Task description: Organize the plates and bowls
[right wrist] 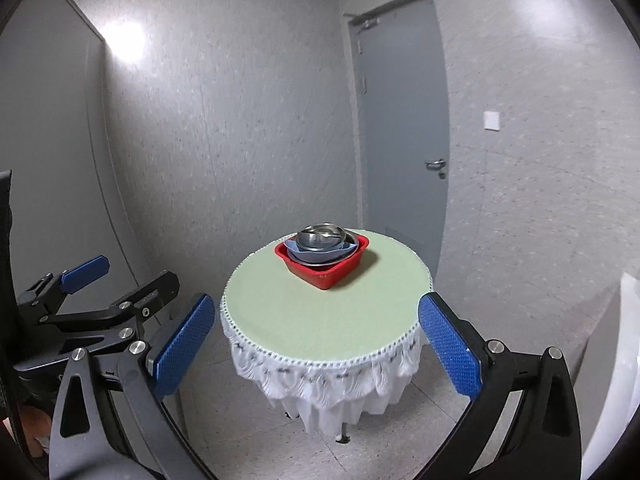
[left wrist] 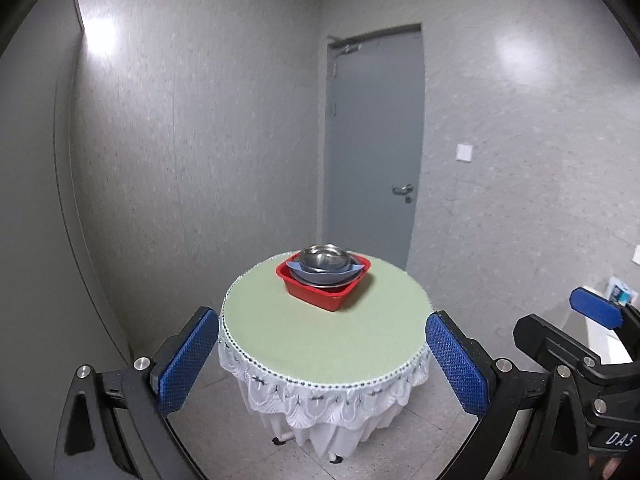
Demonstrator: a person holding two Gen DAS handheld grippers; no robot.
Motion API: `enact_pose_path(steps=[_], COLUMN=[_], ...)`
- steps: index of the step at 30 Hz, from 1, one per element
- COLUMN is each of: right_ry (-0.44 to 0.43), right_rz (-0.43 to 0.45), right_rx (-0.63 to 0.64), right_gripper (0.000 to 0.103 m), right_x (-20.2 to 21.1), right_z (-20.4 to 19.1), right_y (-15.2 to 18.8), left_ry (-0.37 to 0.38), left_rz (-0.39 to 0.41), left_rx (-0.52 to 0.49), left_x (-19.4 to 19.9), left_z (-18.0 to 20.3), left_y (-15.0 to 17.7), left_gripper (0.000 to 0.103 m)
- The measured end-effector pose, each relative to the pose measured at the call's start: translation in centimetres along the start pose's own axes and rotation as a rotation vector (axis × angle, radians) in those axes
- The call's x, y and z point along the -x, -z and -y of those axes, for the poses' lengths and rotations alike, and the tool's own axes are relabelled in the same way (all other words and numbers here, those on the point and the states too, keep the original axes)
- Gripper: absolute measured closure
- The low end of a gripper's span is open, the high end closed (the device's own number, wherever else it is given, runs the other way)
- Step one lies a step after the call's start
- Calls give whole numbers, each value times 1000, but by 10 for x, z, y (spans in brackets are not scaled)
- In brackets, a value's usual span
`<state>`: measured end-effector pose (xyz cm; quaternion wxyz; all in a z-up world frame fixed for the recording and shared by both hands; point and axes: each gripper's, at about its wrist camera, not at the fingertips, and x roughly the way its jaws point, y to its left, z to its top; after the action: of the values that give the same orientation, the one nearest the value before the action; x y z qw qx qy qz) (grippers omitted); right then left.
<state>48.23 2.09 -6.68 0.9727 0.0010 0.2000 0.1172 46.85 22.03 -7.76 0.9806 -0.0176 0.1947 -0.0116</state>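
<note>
A red square basin stands toward the far side of a small round table with a green top. In it a blue plate lies under a steel bowl. My left gripper is open and empty, held well back from the table. My right gripper is open and empty, also well back. The right gripper shows at the right edge of the left wrist view; the left gripper shows at the left of the right wrist view.
The table has a white lace skirt and stands on a tiled floor. A grey door with a handle is behind it. Grey walls close in on both sides. A white surface is at the far right.
</note>
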Motion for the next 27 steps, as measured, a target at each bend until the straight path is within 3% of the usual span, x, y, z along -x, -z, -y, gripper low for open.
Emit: enact_pose_path(steps=[6, 13, 27], right_ry=[63, 97, 118], right_rz=[31, 86, 144], right_rx=[-9, -3, 37], right_gripper=[0, 0, 0], right_x=[88, 159, 221], right_z=[-21, -30, -14], right_y=[24, 40, 50], left_ry=[11, 13, 17], left_rz=[49, 119, 160], left_rx=[-24, -33, -20], left_x=[102, 188, 237], left_z=[-2, 1, 21], left_y=[34, 69, 108], left_gripper=[1, 1, 1])
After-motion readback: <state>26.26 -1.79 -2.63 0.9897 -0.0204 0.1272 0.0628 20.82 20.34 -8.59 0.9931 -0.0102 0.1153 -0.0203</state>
